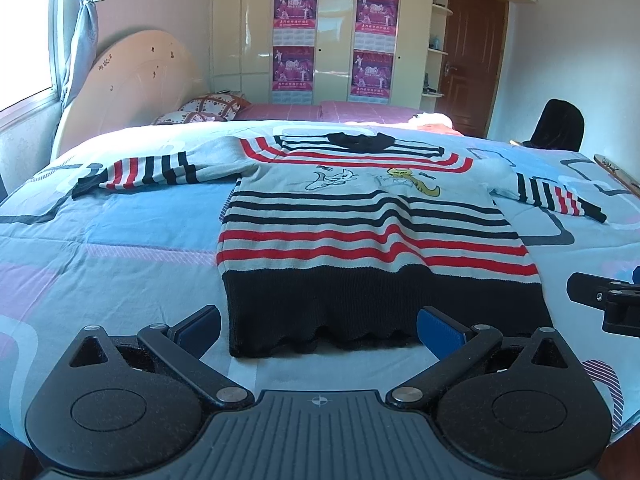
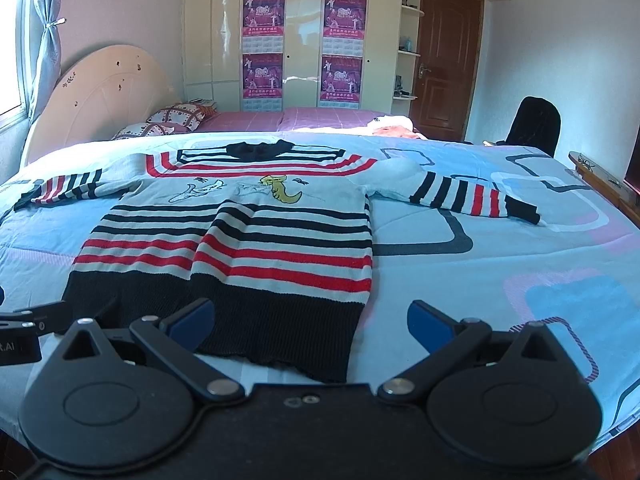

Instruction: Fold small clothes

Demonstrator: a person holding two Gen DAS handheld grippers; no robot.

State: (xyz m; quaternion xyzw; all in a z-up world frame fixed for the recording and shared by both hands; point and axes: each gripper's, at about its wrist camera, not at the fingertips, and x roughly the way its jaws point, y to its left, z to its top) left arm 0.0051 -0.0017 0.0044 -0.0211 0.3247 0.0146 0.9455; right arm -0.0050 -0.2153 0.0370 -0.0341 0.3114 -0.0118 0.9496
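A small striped sweater (image 1: pixel 360 224), white with red and black stripes, a black hem and a cartoon print, lies flat and face up on the bed, both sleeves spread sideways. It also shows in the right wrist view (image 2: pixel 240 240). My left gripper (image 1: pixel 318 330) is open and empty, just in front of the black hem. My right gripper (image 2: pixel 310 322) is open and empty, near the hem's right corner. Part of the right gripper (image 1: pixel 604 300) shows at the right edge of the left wrist view. Part of the left gripper (image 2: pixel 28 328) shows at the left edge of the right wrist view.
The bed has a light blue patterned cover (image 1: pixel 120 248). Pillows (image 1: pixel 208 110) and a curved headboard (image 1: pixel 132 80) are at the far left. A wardrobe with posters (image 1: pixel 332 40), a brown door (image 1: pixel 472 64) and a black chair (image 1: pixel 558 128) stand behind.
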